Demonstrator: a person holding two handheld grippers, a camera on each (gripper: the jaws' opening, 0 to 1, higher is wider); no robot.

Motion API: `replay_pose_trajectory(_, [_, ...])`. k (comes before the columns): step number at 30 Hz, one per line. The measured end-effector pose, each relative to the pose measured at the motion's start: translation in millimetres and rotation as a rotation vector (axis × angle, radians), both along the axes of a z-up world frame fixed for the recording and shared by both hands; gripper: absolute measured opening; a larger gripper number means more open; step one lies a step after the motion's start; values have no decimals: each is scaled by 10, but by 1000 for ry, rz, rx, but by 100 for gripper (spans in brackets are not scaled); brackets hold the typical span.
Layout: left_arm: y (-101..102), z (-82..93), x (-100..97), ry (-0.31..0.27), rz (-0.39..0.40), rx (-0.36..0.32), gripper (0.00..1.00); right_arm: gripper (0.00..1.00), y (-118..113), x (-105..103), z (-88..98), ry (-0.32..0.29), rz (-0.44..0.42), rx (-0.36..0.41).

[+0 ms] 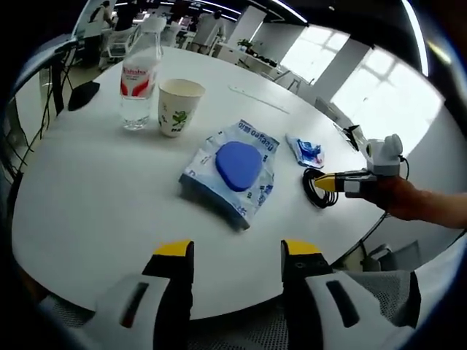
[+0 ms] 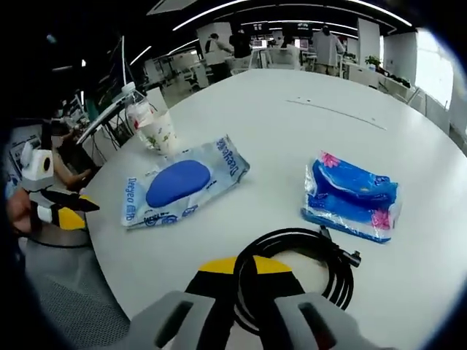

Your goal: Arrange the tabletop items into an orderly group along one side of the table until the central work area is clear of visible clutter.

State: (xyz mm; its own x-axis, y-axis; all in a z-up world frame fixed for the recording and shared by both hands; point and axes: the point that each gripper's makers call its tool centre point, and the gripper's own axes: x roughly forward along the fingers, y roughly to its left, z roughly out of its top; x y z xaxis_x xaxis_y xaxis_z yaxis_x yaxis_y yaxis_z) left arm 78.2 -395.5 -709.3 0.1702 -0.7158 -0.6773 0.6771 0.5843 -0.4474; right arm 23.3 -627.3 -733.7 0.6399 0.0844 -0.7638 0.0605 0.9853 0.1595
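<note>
On the white table (image 1: 95,197), from left to right, you have a water bottle (image 1: 140,84) with a red label, a paper cup (image 1: 179,106) with a leaf print, and a blue wipes pack (image 1: 232,172) with words too small to read. Your left gripper (image 1: 237,255) has its jaws spread apart. Your right gripper (image 2: 244,273) pinches the black cable (image 2: 306,255), beside a blue tissue pack (image 2: 350,195).

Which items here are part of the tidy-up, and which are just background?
Job items: water bottle, paper cup, wet wipes pack, tissue pack, black cable with the right gripper shut on it.

Background: white table, office chairs and people behind the table.
</note>
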Motion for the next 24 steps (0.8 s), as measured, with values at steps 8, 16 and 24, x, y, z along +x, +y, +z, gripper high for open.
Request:
replay_pose_trajectory(8, [-47,-22,6,4,-6,-4,45,5,18,-4,-33,9,18,5])
replay_pose_trajectory(16, [-68,-42,59,9,-8,-8,45,10,13,89,29,11,54,4])
replay_pose_trajectory(24, [-114,-11,43,18,2,-14,43,17,-24,231,47,10,83,24])
